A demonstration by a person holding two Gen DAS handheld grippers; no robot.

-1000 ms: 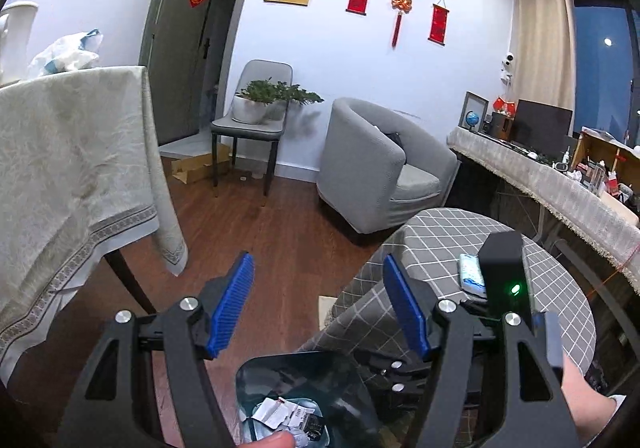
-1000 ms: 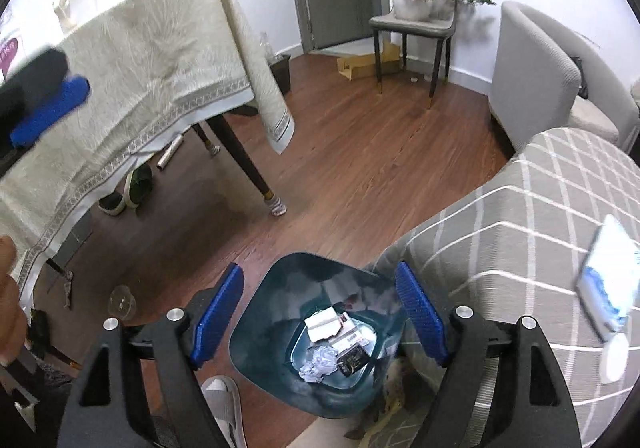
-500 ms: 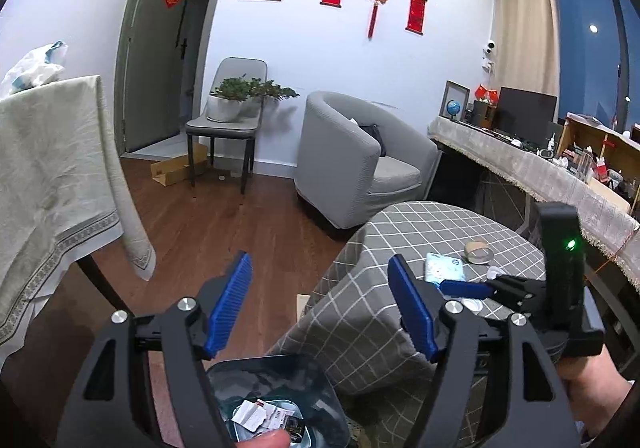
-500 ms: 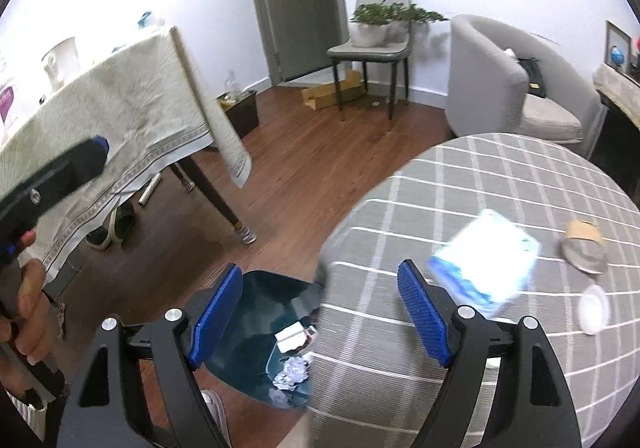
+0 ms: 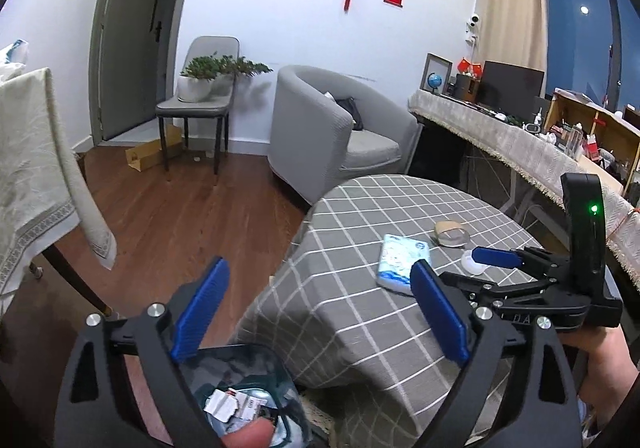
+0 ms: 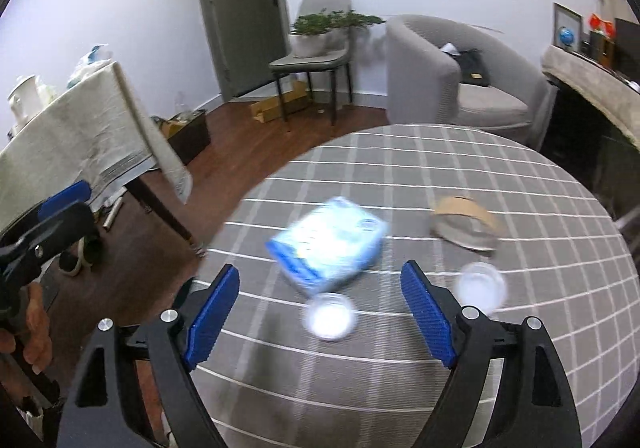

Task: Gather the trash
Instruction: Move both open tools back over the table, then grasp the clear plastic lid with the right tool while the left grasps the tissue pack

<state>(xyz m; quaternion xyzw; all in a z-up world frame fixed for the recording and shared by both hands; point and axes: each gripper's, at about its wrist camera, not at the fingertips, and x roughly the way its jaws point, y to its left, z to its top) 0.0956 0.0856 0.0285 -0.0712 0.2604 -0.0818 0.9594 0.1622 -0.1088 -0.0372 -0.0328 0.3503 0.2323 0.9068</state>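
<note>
Both grippers have swung away from the bin toward the round bench since the earlier frames, and the blue pack now lies ahead of the right jaws instead of at the far edge of view.

Left gripper (image 5: 320, 312): its jaws are opening and nothing is between them. The bin (image 5: 256, 400), with papers inside, lies below and between them, on the floor beside the bench (image 5: 360, 328).

Right gripper (image 6: 320, 316): its jaws are opening too, wide, and empty. The pack (image 6: 330, 244) lies just ahead of the gap, a little toward the left jaw. A clear lid (image 6: 330, 316) sits between the jaws on the cloth, not gripped. A second lid (image 6: 480, 284) is just beyond the right jaw, and a tape ring (image 6: 466, 222) lies farther ahead on that side.

In my judgement, the step in hand is the reach for the next piece of trash. The next move calls for lowering the right jaws around one item, probably the near lid or the pack. The lid is flat and thin, so the jaws must come low to the cloth to catch its rim.
</note>
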